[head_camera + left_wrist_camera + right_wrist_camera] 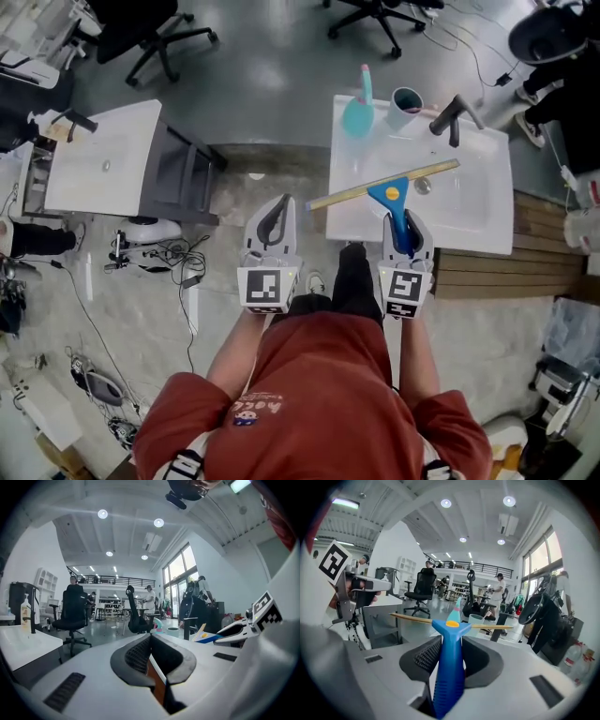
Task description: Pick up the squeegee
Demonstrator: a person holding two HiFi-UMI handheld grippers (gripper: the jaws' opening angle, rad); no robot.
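The squeegee [392, 191] has a blue handle and a long yellow blade. It hangs above the front of the white sink [473, 220]. My right gripper [405, 228] is shut on the blue handle, with the blade pointing away from me. In the right gripper view the squeegee handle [449, 667] fills the gap between the pads and the blade lies level across the picture. My left gripper [274, 217] is held over the floor to the left of the sink, shut with nothing in it. The left gripper view shows the left gripper [152, 654] with pads together and the squeegee [206, 637] off to the right.
On the sink's back edge stand a black faucet [454, 118], a cup [405, 105] and a teal brush holder [358, 112]. A second white sink [103, 155] stands at the left. Office chairs [155, 37] are behind, wooden boards [544, 239] at the right, cables [173, 258] on the floor.
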